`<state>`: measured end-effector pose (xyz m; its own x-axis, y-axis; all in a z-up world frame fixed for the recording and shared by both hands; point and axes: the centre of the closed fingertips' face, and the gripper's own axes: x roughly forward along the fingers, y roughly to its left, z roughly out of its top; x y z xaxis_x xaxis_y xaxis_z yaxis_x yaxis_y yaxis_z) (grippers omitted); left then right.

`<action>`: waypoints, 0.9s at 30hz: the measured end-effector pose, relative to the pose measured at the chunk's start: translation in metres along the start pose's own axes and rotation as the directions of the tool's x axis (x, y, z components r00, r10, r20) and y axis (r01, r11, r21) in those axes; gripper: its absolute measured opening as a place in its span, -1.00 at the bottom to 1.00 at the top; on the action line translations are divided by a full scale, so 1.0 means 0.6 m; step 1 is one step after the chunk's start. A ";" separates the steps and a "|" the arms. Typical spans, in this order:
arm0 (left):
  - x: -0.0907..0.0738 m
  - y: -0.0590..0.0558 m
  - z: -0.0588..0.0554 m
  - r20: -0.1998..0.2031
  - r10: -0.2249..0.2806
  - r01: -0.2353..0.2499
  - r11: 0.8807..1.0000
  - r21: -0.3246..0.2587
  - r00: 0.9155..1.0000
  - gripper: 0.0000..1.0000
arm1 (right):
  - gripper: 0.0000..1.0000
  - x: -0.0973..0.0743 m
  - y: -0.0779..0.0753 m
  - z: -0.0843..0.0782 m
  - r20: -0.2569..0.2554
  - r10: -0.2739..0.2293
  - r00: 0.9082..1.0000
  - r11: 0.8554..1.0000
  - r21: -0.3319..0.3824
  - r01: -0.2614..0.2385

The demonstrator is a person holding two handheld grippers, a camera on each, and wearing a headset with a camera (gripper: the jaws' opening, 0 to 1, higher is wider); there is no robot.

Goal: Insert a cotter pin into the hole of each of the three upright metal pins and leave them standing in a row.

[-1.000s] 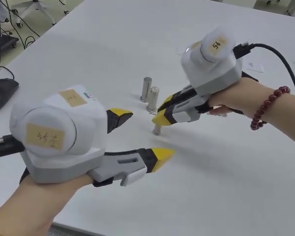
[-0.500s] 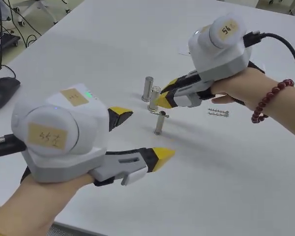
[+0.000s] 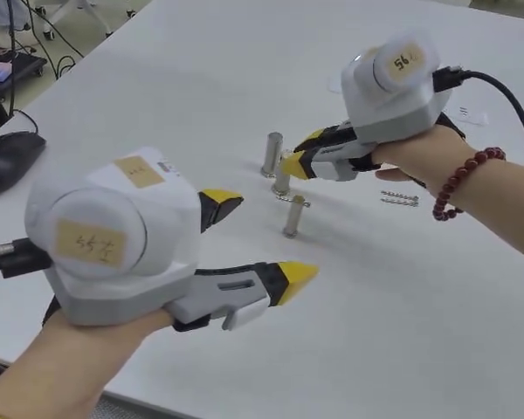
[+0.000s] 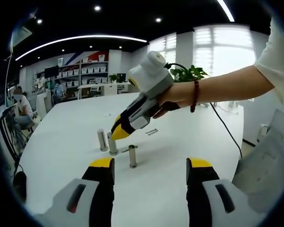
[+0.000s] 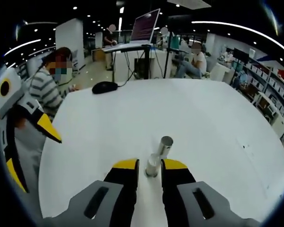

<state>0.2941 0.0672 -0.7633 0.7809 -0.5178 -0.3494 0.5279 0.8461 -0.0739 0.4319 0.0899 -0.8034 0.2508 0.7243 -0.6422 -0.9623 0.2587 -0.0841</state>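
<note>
My left gripper [image 3: 260, 236] hovers above the desk [image 3: 375, 288], jaws spread wide and empty. My right gripper [image 3: 289, 164], jaws narrowly parted, sits just beside the middle metal pin [image 3: 282, 183]. The nearest metal pin [image 3: 291, 223] stands upright with a cotter pin [image 3: 294, 201] through it.

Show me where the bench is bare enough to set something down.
Bare: tabletop between front metal pin and near edge, right of the left gripper; also between computer mouse and the pin row. Crowded: right gripper over the pin row, spare cotter pins alongside.
</note>
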 end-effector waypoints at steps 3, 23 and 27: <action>0.000 0.000 -0.001 -0.001 0.000 0.000 1.000 -0.002 1.000 0.20 | -0.60 0.004 0.000 0.005 0.017 0.002 1.000 1.000 0.008 -0.002; -0.002 0.001 -0.009 -0.009 0.009 -0.009 1.000 -0.016 1.000 0.18 | -0.69 0.031 0.001 -0.020 0.034 0.001 0.999 0.998 0.055 -0.003; -0.002 0.002 -0.009 -0.009 0.010 -0.010 1.000 -0.015 1.000 0.18 | -0.72 0.033 -0.002 -0.020 0.053 -0.021 0.998 0.995 0.096 0.016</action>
<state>0.2921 0.0693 -0.7682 0.7829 -0.5083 -0.3587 0.5151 0.8530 -0.0846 0.4369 0.0964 -0.8251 0.2765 0.7513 -0.5993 -0.9435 0.3306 -0.0209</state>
